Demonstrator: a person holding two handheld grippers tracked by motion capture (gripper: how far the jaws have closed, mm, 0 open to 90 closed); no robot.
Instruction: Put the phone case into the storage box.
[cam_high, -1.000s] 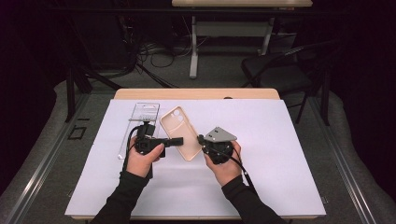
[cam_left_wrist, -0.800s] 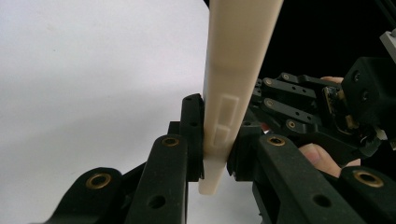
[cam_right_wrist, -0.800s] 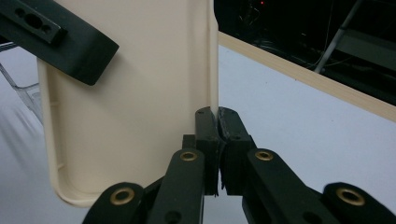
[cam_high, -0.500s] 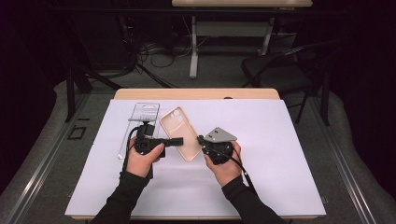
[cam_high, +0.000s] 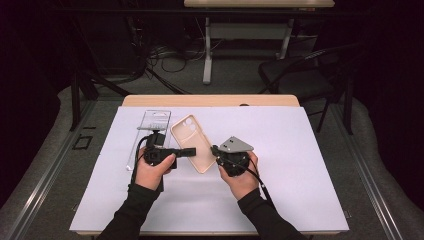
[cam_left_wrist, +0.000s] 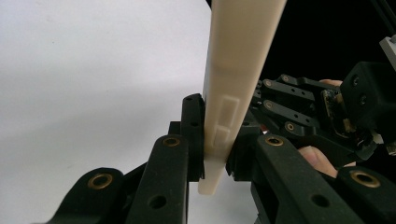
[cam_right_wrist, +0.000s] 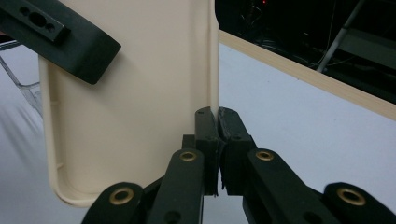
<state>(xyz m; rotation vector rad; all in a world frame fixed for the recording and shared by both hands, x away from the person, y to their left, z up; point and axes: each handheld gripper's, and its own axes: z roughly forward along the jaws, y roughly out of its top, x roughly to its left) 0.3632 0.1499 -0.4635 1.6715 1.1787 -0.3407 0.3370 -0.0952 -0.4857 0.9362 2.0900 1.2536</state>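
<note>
A cream phone case (cam_high: 192, 142) is held above the white table sheet between both grippers. My left gripper (cam_high: 192, 150) comes in from the left and is shut on the case's left long edge; in the left gripper view the case (cam_left_wrist: 233, 84) stands edge-on between the pads at the gripper (cam_left_wrist: 215, 140). My right gripper (cam_high: 215, 150) is shut on the case's right rim; in the right gripper view its jaws meet at the gripper (cam_right_wrist: 217, 123) on the thin wall of the case (cam_right_wrist: 130, 102), hollow side facing the camera. The left gripper's finger (cam_right_wrist: 60, 39) crosses the case's far corner.
A clear plastic package (cam_high: 150, 132) lies on the white sheet (cam_high: 300, 165) behind the left hand. The wooden table edge (cam_high: 210, 100) runs along the back. A chair (cam_high: 300, 75) and desk legs stand on the floor beyond.
</note>
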